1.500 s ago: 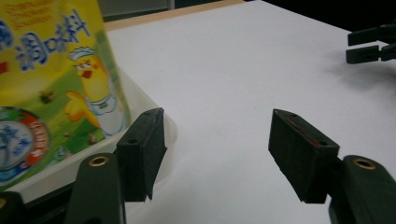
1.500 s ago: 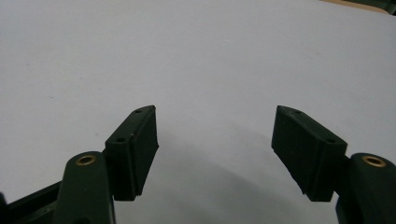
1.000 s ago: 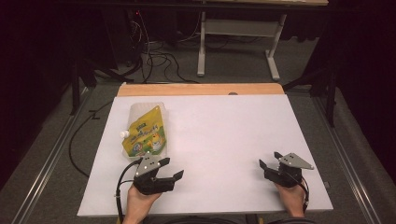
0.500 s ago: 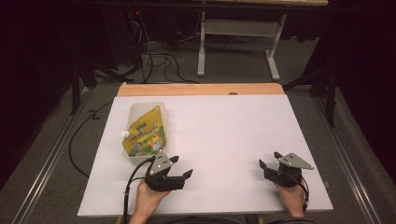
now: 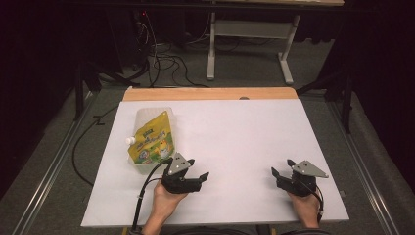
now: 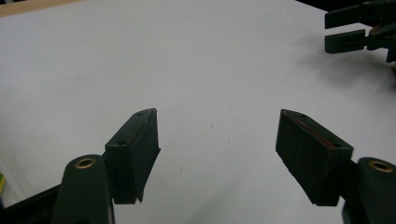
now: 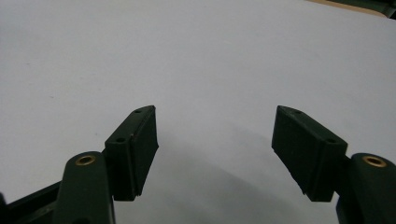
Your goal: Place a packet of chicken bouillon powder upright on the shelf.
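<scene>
We held the left gripper (image 5: 201,177) low over the near left part of the white table (image 5: 244,132), its jaws spread wide with nothing between them and aimed across the table toward our right. In the left gripper view, the same gripper (image 6: 217,135) faced bare white surface, and the right gripper (image 6: 348,28) appeared at the upper right corner. We held the right gripper (image 5: 283,168) near the table's near right corner, jaws likewise spread wide and closed on nothing, pointing away from us and slightly leftward; in the right gripper view it (image 7: 215,130) looked over bare white surface.

The yellow spouted pouch (image 5: 152,142) lay flat on the left side of the table, just beyond the left gripper and apart from its jaws. Its long axis ran obliquely, from the near edge of the table toward the far side, with the pointed upper corner directed away from us. The white cap (image 5: 130,141) projected from the pouch's left edge, pointing toward the table's left side. A clear, pale border surrounded the printed face of the pouch. The two grippers stood well apart, and the right gripper was far from the pouch.
</scene>
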Demonstrator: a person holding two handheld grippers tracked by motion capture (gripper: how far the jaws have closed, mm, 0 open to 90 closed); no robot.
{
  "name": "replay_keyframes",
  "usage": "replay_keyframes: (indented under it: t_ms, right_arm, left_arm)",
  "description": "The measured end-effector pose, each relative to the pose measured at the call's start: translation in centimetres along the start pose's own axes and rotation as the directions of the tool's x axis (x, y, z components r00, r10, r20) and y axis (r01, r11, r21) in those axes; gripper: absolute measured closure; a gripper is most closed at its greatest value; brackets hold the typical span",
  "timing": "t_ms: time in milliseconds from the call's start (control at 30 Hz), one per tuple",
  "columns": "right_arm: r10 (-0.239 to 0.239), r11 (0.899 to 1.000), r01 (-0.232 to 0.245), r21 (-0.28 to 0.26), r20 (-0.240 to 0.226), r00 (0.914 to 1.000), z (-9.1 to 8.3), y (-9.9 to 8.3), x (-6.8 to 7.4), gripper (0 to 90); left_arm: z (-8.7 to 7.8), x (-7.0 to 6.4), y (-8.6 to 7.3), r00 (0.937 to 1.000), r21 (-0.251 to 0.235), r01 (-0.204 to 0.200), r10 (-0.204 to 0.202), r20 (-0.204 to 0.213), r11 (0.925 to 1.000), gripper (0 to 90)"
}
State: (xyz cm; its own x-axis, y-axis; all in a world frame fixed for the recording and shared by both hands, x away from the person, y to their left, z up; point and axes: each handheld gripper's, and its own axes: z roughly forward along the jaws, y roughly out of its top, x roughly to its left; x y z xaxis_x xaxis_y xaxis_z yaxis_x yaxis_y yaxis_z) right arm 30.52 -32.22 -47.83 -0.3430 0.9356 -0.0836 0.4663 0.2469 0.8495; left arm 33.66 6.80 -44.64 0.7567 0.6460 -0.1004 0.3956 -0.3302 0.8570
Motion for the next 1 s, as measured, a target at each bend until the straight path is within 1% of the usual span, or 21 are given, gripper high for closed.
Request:
replay_keyframes:
  t_ms: [200, 300, 567, 600, 767, 867, 933, 1000]
  right_arm:
    - [0.001, 1.0, -0.001, 0.002, -0.002, 1.0, 0.0, 0.0, 0.0, 31.7]
    - [-0.001, 1.0, 0.001, 0.001, -0.002, 1.0, 0.0, 0.0, 0.0, 31.8]
    - [-0.002, 1.0, 0.002, 0.002, -0.002, 1.0, 0.0, 0.0, 0.0, 31.7]
    - [-0.002, 1.0, 0.002, 0.003, 0.0, 1.0, 0.0, 0.0, 0.0, 31.7]
    - [-0.006, 1.0, 0.006, 0.002, 0.0, 1.0, 0.0, 0.0, 0.0, 31.7]
    - [-0.002, 1.0, 0.002, 0.002, -0.001, 1.0, 0.0, 0.0, 0.0, 31.8]
    - [-0.003, 1.0, 0.003, 0.001, -0.001, 1.0, 0.0, 0.0, 0.1, 31.7]
    - [-0.006, 1.0, 0.006, 0.001, 0.0, 1.0, 0.0, 0.0, 0.1, 31.8]
  left_arm:
    - [1.1, 0.1, -0.1, 0.9999, -0.007, 0.013, -0.013, 0.0, 0.9999, 30.0]
    - [1.5, 0.2, -0.2, 0.9999, -0.006, 0.009, -0.009, -0.004, 0.9999, 30.3]
    - [2.6, 0.3, -0.5, 0.9997, 0.006, 0.004, -0.004, -0.025, 1.0, 30.3]
    - [2.8, 0.3, -0.5, 0.9995, 0.004, 0.004, -0.004, -0.032, 1.0, 30.3]
    - [3.2, 0.5, -0.6, 0.9992, -0.001, 0.016, -0.016, -0.038, 0.9999, 30.2]
    - [3.5, 0.6, -0.7, 0.999, 0.0, 0.014, -0.014, -0.043, 0.9999, 30.1]
    - [3.7, 0.7, -0.8, 0.9986, 0.003, 0.014, -0.014, -0.051, 0.9999, 29.7]
    - [3.8, 0.7, -0.8, 0.998, -0.005, 0.015, -0.015, -0.061, 0.9999, 29.5]
